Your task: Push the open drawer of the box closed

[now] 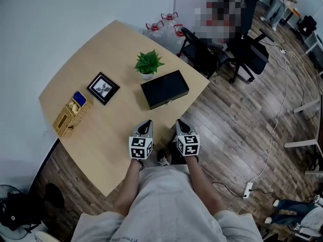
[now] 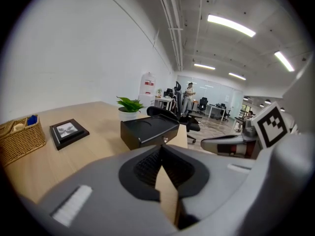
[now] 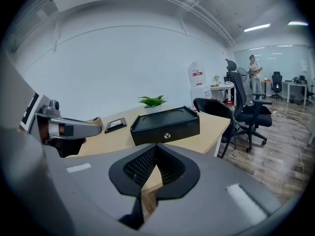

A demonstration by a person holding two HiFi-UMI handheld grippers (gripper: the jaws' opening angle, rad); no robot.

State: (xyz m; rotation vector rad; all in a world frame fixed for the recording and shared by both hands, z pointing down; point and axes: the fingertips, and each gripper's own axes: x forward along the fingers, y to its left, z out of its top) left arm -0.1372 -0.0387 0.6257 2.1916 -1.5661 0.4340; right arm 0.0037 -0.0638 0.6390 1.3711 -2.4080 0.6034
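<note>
A black box (image 1: 164, 88) lies on the wooden table (image 1: 101, 145), its drawer front with a small silver knob (image 3: 167, 135) turned toward me. How far the drawer stands out I cannot tell. Both grippers hover side by side over the near table edge, short of the box. My left gripper (image 1: 147, 123) is shut with nothing in it, its tips meeting in the left gripper view (image 2: 161, 147). My right gripper (image 1: 180, 122) is likewise shut and empty (image 3: 156, 147). The box (image 2: 149, 130) sits ahead of both, untouched.
Behind the box stands a small potted plant (image 1: 148, 63). A framed picture (image 1: 103, 87) and a wicker basket (image 1: 70, 115) lie to the left. Black office chairs (image 1: 202, 49) crowd the table's far right corner. A power strip (image 1: 247, 189) and cable lie on the wood floor.
</note>
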